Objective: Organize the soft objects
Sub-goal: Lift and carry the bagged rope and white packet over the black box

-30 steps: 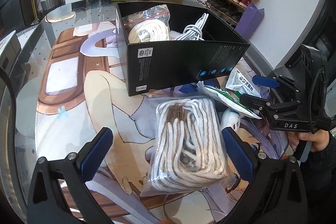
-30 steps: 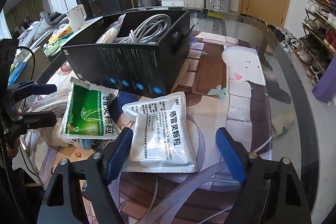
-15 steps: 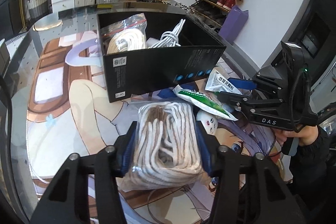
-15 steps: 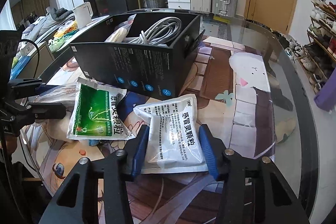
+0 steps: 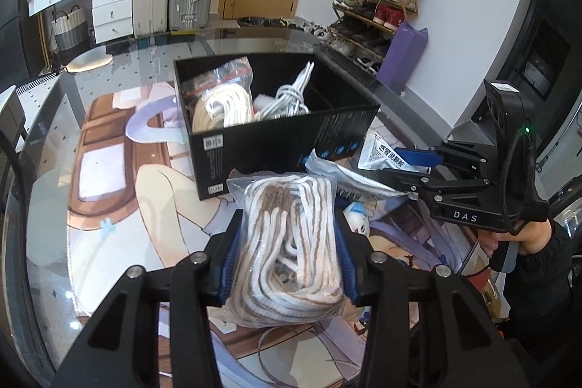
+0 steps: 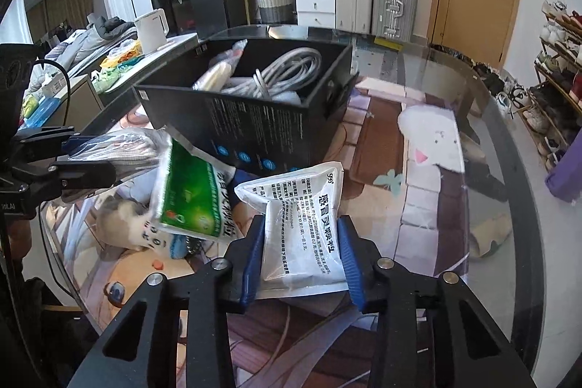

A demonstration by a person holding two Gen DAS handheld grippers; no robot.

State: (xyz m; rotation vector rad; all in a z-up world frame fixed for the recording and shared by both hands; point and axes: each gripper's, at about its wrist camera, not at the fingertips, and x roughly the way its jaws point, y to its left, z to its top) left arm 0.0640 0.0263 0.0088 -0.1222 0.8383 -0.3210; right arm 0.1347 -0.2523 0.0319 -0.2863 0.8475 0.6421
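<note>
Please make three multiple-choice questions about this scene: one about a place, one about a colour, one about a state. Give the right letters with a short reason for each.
1. Where does the coiled white cable lie?
A. inside the black box
B. on the table beside the box
C. in the left claw

2. What colour is the printed face of the packet lying next to the white sachet?
A. red
B. green
C. yellow

3. What is the state of the right claw?
A. open above the table
B. shut on nothing
C. shut on the white sachet

Answers:
1. A, the cable sits within the walls of the black box.
2. B, its face shows a green panel.
3. C, both blue pads press the sides of the white sachet; likewise the left claw is shut on the bag of rope.
</note>
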